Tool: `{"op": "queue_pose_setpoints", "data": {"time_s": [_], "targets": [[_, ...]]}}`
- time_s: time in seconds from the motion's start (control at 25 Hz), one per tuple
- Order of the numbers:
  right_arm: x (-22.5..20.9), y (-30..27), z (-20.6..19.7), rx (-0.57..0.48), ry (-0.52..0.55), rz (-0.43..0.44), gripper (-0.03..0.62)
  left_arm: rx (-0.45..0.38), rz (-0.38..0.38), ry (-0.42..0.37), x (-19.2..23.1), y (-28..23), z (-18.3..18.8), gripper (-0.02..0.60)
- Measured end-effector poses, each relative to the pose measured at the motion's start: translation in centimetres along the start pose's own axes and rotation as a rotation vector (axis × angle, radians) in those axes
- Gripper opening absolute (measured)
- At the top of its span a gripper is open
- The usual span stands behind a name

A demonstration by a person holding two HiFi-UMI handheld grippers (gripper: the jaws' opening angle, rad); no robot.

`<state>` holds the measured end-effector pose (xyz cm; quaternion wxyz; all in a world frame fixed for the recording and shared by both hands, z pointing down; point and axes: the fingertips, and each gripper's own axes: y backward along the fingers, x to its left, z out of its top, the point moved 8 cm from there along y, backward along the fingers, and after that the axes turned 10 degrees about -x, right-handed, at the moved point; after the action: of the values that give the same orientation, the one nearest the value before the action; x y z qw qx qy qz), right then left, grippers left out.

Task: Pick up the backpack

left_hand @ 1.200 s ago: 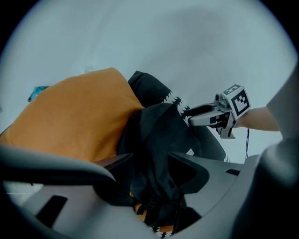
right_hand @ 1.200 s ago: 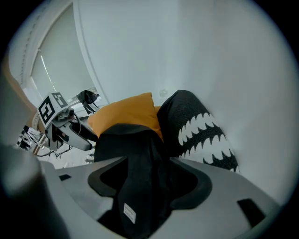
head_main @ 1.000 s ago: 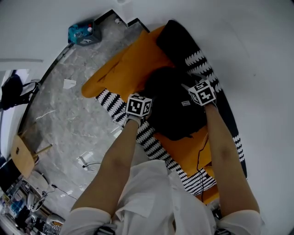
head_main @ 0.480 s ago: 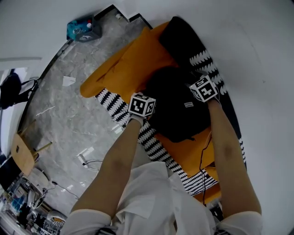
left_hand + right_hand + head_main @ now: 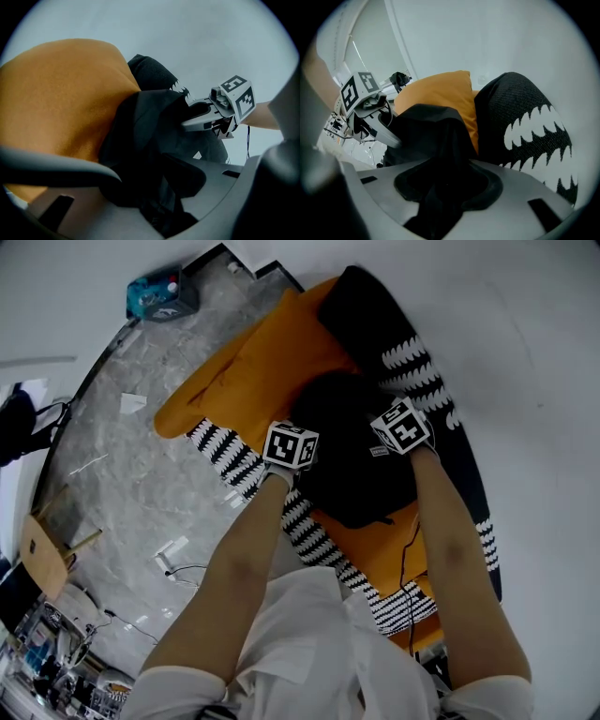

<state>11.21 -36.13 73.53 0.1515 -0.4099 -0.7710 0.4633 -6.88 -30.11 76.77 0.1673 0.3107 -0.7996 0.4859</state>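
Since the earlier frame both hands have sunk onto the black backpack (image 5: 352, 460) lying on the orange cushion (image 5: 253, 371), and the left gripper (image 5: 157, 190) and right gripper (image 5: 438, 187) have just been closing, each pinching a fold of its fabric, so only the lift seems left.

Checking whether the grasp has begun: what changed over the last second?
The left gripper and right gripper sank onto the black backpack, and their jaws have just been closing, now pinching its fabric. The backpack stays unlifted on the orange cushion.
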Motion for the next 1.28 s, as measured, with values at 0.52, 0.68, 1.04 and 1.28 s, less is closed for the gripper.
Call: {"op": "queue_pose_setpoints", "data": {"time_s": [0.52,0.68,1.04,1.28], "targets": [[5.3,1.6,-0.2,-0.001,0.027,-0.083,0.054,0.01,-0.032,-0.069,-1.7,2.1,-2.2,0.059],[6.8,2.8,-0.5,-0.027,-0.035,-0.104,0.035,0.013,-0.04,-0.064,-2.5,3.2,-2.8,0.049],[10.7,7.6,-2.9,-0.105,-0.207,-0.086,0.029,0.069,-0.063,-0.154,-6.2,6.7,-5.1,0.046],[14.3,11.0,-4.6,-0.142,-0.227,-0.111,0.029,0.082,-0.055,-0.202,-9.1,9.3,-7.3,0.041]]}}
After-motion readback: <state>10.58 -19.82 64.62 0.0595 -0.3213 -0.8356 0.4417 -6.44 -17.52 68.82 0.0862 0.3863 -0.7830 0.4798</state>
